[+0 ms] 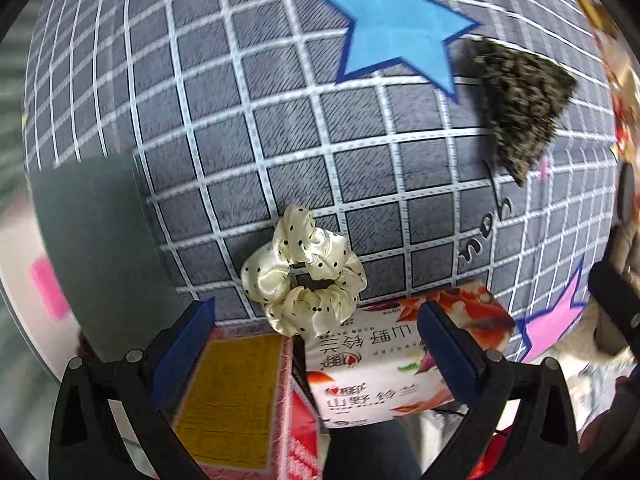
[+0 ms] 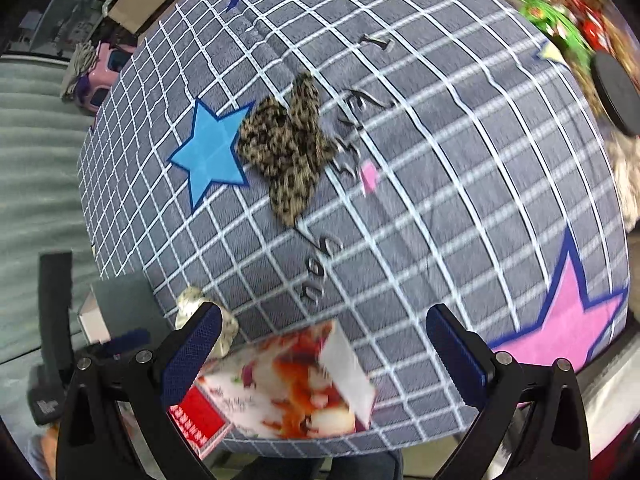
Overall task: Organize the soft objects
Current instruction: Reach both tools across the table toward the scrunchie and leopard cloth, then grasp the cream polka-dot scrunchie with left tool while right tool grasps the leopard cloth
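A cream satin scrunchie with black dots [image 1: 304, 272] lies on the grey checked cloth [image 1: 248, 100], just ahead of my left gripper [image 1: 316, 332], which is open and empty. A leopard-print fabric bow [image 1: 520, 100] lies further off to the right, beside a blue star print. In the right wrist view the bow [image 2: 286, 152] lies well ahead of my right gripper [image 2: 324, 344], which is open and empty. The scrunchie [image 2: 192, 304] peeks out behind its left finger.
A white and red printed tissue pack [image 1: 384, 364] lies at the cloth's near edge; it also shows in the right wrist view [image 2: 296, 384]. A pink box with a yellow label [image 1: 236, 400] sits beside it. A grey box [image 1: 96, 240] stands at left. Clutter lies at the far right [image 2: 560, 20].
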The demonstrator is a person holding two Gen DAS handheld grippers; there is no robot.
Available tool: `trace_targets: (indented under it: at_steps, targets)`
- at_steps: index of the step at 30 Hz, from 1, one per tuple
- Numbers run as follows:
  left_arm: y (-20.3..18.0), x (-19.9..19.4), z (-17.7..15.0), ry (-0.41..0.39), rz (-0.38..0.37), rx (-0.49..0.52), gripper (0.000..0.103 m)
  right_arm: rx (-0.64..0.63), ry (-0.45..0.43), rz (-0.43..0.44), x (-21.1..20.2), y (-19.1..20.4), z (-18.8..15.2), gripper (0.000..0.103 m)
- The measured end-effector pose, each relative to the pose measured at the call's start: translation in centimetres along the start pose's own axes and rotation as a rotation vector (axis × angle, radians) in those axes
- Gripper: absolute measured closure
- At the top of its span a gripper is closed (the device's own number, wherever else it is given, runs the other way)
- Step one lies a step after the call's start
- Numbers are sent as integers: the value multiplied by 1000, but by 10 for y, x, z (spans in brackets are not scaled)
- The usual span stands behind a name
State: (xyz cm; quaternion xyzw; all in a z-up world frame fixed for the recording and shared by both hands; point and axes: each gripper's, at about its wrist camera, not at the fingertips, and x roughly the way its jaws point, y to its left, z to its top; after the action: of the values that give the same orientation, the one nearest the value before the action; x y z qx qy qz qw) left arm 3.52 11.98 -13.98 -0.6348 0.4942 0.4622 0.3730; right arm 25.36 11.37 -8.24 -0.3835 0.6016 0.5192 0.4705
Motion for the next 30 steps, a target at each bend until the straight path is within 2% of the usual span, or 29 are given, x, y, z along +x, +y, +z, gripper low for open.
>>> trace_targets:
  at_steps: [9, 14, 19, 21, 27, 30]
  targets:
    - [5, 30, 9, 53, -10, -154, 0, -127, -10, -49, 29, 24, 61, 0]
    - [0, 47, 11, 55, -23, -200, 0, -208, -19, -125, 58, 42, 85, 0]
    - [-5, 70, 14, 100, -8, -215, 0, -267, 25, -193, 93, 51, 91, 0]
    - [-4, 80, 13, 116, 6, -209, 0, -292, 13, -221, 96, 56, 90, 0]
    - [21, 100, 8, 167, -101, -271, 0, -367, 15, -329, 106, 67, 85, 0]
    - [31, 109, 10, 227, -140, -325, 0, -348, -10, -331, 106, 67, 82, 0]
